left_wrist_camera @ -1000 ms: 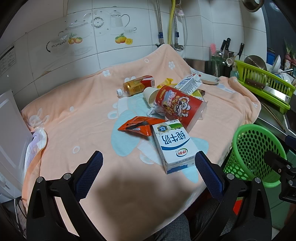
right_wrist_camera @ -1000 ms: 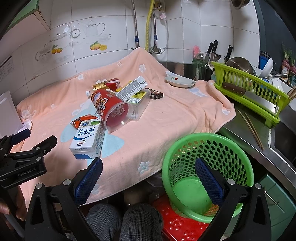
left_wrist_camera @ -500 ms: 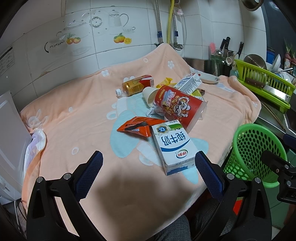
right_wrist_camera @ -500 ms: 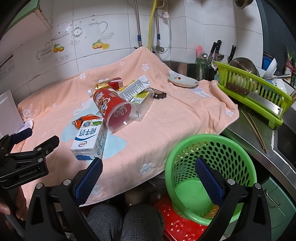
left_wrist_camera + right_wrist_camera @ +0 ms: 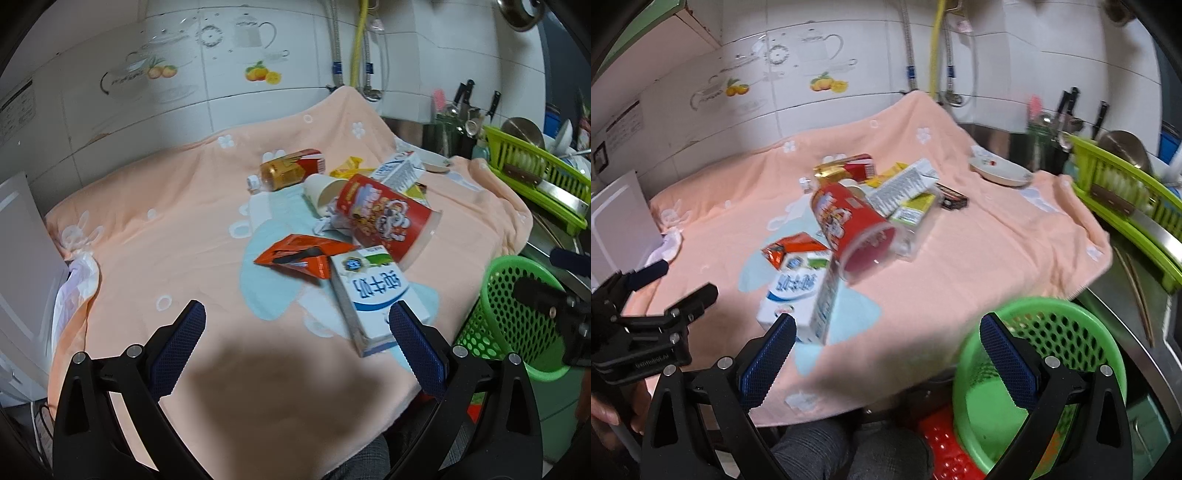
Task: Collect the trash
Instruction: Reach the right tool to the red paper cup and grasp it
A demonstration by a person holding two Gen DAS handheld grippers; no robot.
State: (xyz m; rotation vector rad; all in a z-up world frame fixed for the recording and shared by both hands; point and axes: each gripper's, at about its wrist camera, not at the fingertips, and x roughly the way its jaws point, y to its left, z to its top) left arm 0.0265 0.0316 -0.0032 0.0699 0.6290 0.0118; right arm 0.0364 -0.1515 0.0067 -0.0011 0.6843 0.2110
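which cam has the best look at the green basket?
Right wrist. The green basket shows its whole rim and its inside, partly behind the right gripper, though motion-blurred. The left wrist view catches only its near wall and part of the rim at the frame's right edge.

Dim indoor light, fisheye warp, some motion blur.

Both views darken to a black rim, and the tile lines of the wall (image 5: pixel 229 110) bow with the lens. A broad soft shadow lies on the cloth (image 5: pixel 280 387) at the near edge in the left view. The right view is smeared: the milk carton (image 5: pixel 798 295), red cup (image 5: pixel 849 225) and green basket (image 5: pixel 1067 332) blur. The left view is sharper; its carton print reads clearly.
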